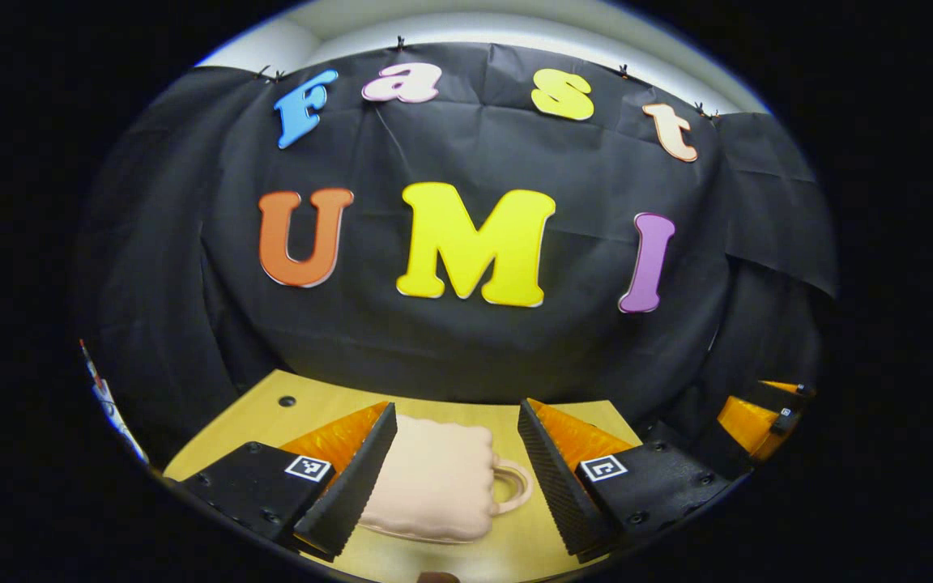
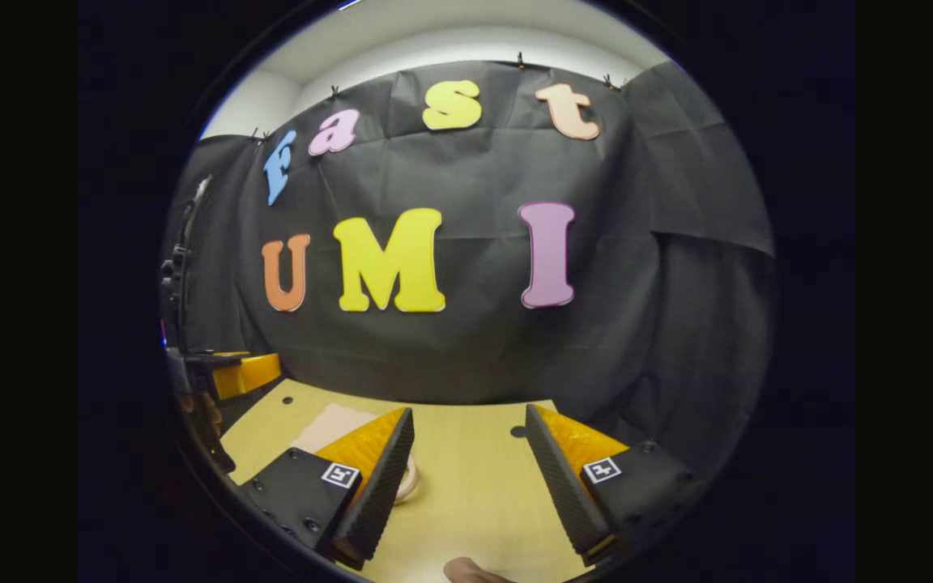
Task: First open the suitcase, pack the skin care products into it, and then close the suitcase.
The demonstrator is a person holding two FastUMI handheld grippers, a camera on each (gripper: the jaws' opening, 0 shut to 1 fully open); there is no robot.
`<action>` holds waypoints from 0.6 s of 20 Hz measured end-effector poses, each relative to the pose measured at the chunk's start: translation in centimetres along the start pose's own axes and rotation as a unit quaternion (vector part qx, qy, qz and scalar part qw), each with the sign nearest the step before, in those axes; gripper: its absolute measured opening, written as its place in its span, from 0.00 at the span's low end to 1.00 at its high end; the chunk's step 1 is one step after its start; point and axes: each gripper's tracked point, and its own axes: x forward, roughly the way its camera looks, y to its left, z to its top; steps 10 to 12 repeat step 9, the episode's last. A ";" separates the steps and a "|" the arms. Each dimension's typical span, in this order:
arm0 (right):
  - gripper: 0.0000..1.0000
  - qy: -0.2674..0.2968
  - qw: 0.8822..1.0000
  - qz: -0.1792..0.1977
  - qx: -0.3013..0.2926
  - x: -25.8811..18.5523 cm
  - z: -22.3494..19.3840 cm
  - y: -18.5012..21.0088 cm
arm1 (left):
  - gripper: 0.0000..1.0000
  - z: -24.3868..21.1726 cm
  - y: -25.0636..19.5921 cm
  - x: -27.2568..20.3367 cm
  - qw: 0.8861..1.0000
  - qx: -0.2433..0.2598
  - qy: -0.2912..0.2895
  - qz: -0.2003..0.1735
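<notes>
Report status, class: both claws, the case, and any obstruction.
Left claw open, straddling the closed pale pink suitcase with loop handle on the wooden table. Right claw open over bare table. No obstruction seen.

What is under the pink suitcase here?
The pink suitcase lies closed on the wooden table, between the open left gripper's fingers. Its underside and contents are hidden.

A recording booth: black cloth wall (image 1: 466,340) clipped up behind a wooden table (image 2: 475,486).
</notes>
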 end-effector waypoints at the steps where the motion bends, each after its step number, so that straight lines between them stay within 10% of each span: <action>1: 0.78 -0.006 1.000 0.000 -0.001 0.2 0.6 0.8 | 0.95 0.6 0.6 -0.6 1.000 0.008 -0.010 0.006; 12: 0.81 -0.029 0.999 0.004 -0.031 1.5 2.6 5.7 | 0.97 2.8 2.5 -2.1 0.997 0.047 -0.062 0.018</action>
